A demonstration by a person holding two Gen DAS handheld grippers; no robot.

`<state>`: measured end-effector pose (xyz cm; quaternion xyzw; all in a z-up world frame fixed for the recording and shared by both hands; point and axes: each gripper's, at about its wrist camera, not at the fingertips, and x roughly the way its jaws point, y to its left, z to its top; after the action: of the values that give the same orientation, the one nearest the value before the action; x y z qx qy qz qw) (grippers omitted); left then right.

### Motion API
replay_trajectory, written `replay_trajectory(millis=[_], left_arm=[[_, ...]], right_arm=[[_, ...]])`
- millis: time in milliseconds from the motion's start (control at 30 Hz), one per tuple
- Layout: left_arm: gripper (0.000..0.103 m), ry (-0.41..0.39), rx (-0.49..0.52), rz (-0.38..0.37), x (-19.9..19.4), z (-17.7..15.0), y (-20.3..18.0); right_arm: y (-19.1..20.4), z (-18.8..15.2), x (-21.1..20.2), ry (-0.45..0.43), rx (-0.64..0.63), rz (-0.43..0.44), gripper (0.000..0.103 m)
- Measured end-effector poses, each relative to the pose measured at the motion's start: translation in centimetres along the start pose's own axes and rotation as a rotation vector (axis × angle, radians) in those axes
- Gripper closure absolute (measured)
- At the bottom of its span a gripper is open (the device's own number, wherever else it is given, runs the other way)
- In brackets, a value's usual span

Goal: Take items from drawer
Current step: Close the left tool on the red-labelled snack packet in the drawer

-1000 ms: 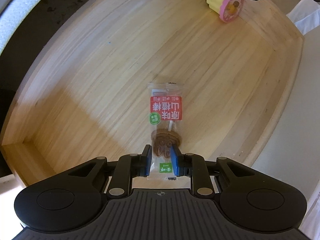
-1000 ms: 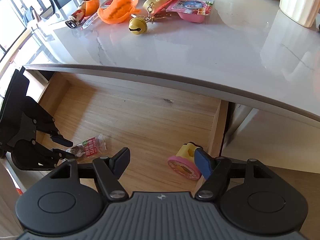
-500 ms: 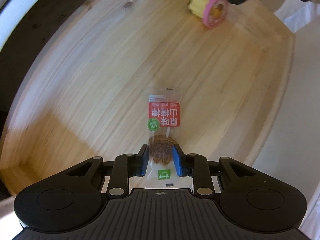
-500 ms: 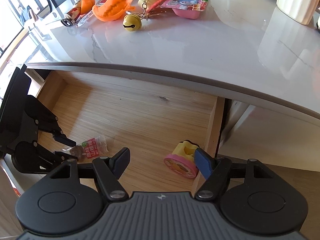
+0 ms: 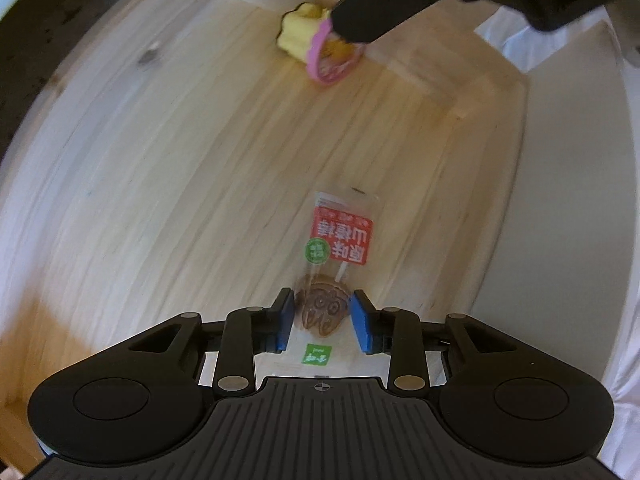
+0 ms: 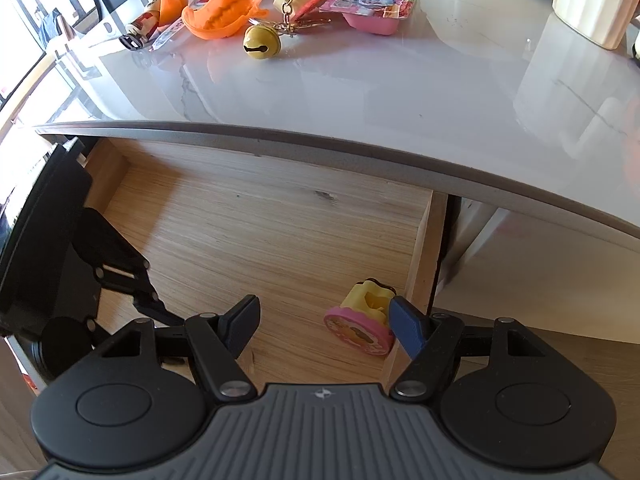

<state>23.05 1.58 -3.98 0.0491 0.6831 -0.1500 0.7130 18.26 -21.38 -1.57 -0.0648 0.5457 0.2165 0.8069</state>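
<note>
Left gripper pinching clear-wrapped brown lollipop packet over pale wooden drawer; right gripper spread wide beside yellow-pink toy.

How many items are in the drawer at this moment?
2: a wrapped lollipop between the left gripper fingers, and a yellow-pink toy by the right wall. Nothing else shows.

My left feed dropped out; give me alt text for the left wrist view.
The left gripper grips a wrapped lollipop snack above the wooden drawer floor. In the far corner, a finger of the right gripper overlaps the yellow-and-pink toy.
</note>
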Motion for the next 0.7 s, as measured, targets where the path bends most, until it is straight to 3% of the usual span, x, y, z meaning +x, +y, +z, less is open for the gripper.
replay_trajectory(millis=[133, 333, 400, 467, 567, 633, 700], left_arm=[[0.064, 0.029, -0.065, -0.038, 0.2, 1.0, 0.6], [0.065, 0.013, -0.036, -0.046, -0.2, 2.3, 0.1], [0.066, 0.009, -0.007, 0.014, -0.7, 2.3, -0.3], [0.066, -0.006, 0.043, 0.133, -1.5, 1.6, -0.5], [0.066, -0.037, 0.013, 0.267, -2.6, -0.1, 1.4], [0.066, -0.066, -0.069, 0.261, -3.3, -1.4, 3.5], [0.066, -0.107, -0.170, 0.191, -3.9, -2.7, 5.7]], right_arm=[[0.3, 0.0, 0.1, 0.000, -0.017, -0.015, 0.031], [0.8, 0.0, 0.1, -0.002, -0.038, -0.020, 0.032], [0.3, 0.3, -0.7, -0.020, -0.016, -0.017, 0.032], [-0.4, 0.7, -1.6, -0.023, 0.001, 0.014, 0.032], [-1.3, 0.9, -2.4, -0.012, -0.079, -0.012, 0.032], [-0.8, 0.8, -1.9, 0.024, -0.182, -0.067, 0.032], [0.4, 0.3, -0.7, 0.080, -0.295, -0.083, 0.036]])
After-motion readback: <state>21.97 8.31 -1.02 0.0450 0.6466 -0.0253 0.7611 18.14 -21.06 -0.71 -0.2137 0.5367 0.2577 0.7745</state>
